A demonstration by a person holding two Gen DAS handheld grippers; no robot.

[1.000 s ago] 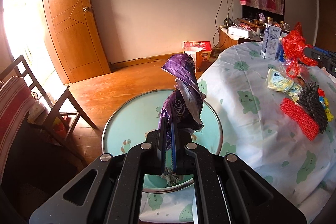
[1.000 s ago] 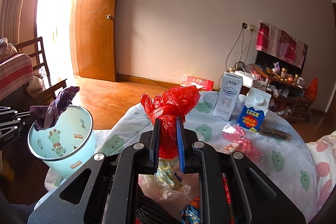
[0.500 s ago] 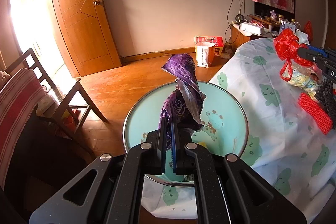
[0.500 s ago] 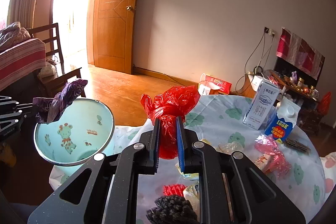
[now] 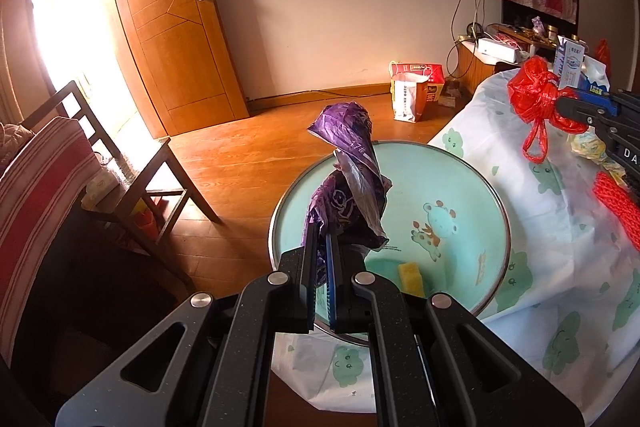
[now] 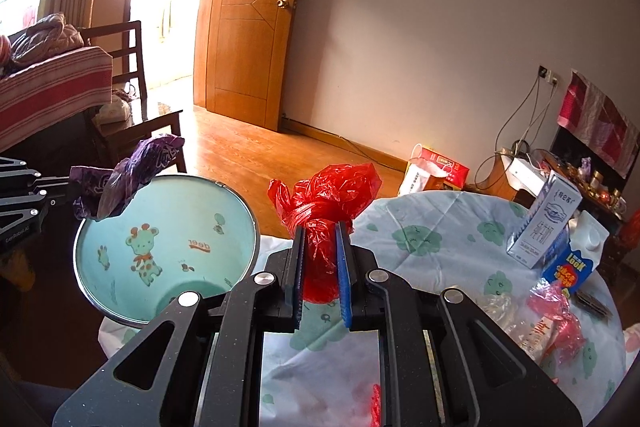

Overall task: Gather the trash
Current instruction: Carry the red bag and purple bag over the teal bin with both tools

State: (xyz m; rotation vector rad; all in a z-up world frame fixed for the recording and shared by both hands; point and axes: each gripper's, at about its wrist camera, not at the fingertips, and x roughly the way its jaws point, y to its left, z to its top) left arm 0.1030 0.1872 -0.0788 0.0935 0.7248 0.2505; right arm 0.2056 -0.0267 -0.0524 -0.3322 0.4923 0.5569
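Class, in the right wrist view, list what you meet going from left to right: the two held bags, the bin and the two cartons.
purple bag → bin → red bag → white carton → blue carton

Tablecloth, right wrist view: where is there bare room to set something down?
The tablecloth is bare between the red bag and the milk carton. It is crowded beyond the carton, around the pink wrapper.

Each fisheye view looked forward and downward along its own jaws. The left-wrist view sat close above the pale green cartoon-printed bin (image 5: 452,187); the right-wrist view faced it (image 6: 168,227) from over the cloth-covered tabletop (image 6: 440,247). Both shared the wooden door (image 5: 172,39).
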